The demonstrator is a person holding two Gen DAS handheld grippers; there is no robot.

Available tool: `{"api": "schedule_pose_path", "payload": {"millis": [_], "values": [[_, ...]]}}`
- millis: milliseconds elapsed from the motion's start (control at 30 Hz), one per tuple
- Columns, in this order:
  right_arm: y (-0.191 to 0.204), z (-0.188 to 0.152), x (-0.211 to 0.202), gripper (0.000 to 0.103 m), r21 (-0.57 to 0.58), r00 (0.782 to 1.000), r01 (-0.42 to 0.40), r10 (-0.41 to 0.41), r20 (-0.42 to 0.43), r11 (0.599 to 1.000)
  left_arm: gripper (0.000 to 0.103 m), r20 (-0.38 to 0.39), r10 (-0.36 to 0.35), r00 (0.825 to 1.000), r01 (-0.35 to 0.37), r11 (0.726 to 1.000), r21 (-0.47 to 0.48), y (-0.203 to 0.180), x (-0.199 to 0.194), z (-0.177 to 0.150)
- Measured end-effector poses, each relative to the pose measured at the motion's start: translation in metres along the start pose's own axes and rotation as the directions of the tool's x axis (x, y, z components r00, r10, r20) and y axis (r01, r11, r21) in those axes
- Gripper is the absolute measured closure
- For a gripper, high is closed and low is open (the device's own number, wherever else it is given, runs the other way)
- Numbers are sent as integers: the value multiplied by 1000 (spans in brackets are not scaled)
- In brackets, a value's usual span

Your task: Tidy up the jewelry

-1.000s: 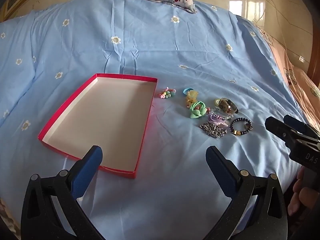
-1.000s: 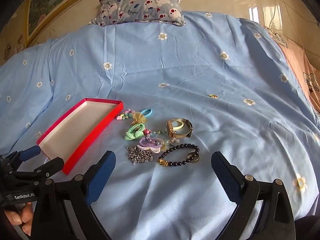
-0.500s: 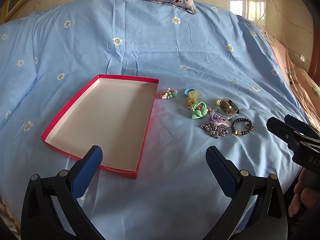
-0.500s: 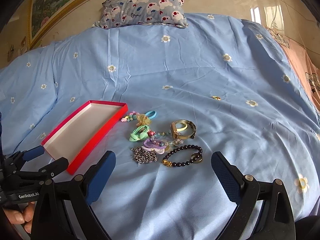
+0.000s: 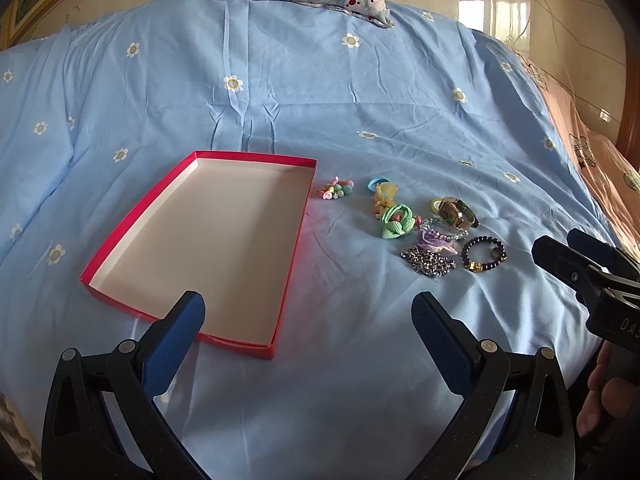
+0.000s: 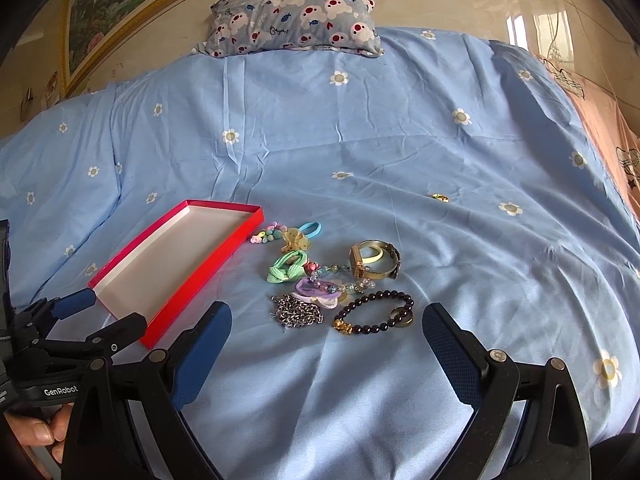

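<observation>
Both tongs are hanging open and empty over the bed [image 6: 400, 152]: the left tongs [image 5: 308, 326] are facing the red tray [image 5: 192, 236], the right tongs [image 6: 326, 334] the jewelry. Straight ahead of the right tongs, and nearest them, the dark bead bracelet [image 6: 376, 312] is lying with its long axis crosswise, beside the silver chain [image 6: 297, 312]. Farther out, the gold watch [image 6: 374, 260] and hair ties [image 6: 286, 270] are sitting right of the tray. The right tongs are likely reaching first.
</observation>
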State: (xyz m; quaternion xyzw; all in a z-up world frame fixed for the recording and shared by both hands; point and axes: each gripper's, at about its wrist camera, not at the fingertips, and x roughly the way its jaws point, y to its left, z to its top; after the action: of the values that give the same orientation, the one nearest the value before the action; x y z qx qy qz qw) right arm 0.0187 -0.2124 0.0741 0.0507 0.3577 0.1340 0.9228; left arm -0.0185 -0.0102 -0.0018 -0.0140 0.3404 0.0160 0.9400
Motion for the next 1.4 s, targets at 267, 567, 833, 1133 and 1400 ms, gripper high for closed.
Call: {"api": "schedule_pose_path", "payload": {"millis": [267, 567, 833, 1133, 1400], "values": [[1, 1, -1, 5, -1, 1000, -14, 14, 0, 1000, 0, 0, 1, 1000, -1, 1000, 1, 0, 2, 0], [3, 1, 0, 5, -8, 1000, -27, 27, -1, 1000, 0, -5, -5, 1000, 5, 1000, 3, -1, 4, 1], [3, 1, 4, 6, -10, 999, -29, 29, -14, 1000, 0, -15, -10, 1000, 10, 1000, 3, -1, 9, 1], [2, 1, 12, 6, -4, 999, -38, 38, -30, 999, 0, -35, -26, 999, 26, 1000, 1, 0, 18, 3], [-3, 4, 28, 19, 1, 996, -63, 63, -70, 998, 0, -67, -53, 996, 53, 999, 1, 2, 36, 14]]}}
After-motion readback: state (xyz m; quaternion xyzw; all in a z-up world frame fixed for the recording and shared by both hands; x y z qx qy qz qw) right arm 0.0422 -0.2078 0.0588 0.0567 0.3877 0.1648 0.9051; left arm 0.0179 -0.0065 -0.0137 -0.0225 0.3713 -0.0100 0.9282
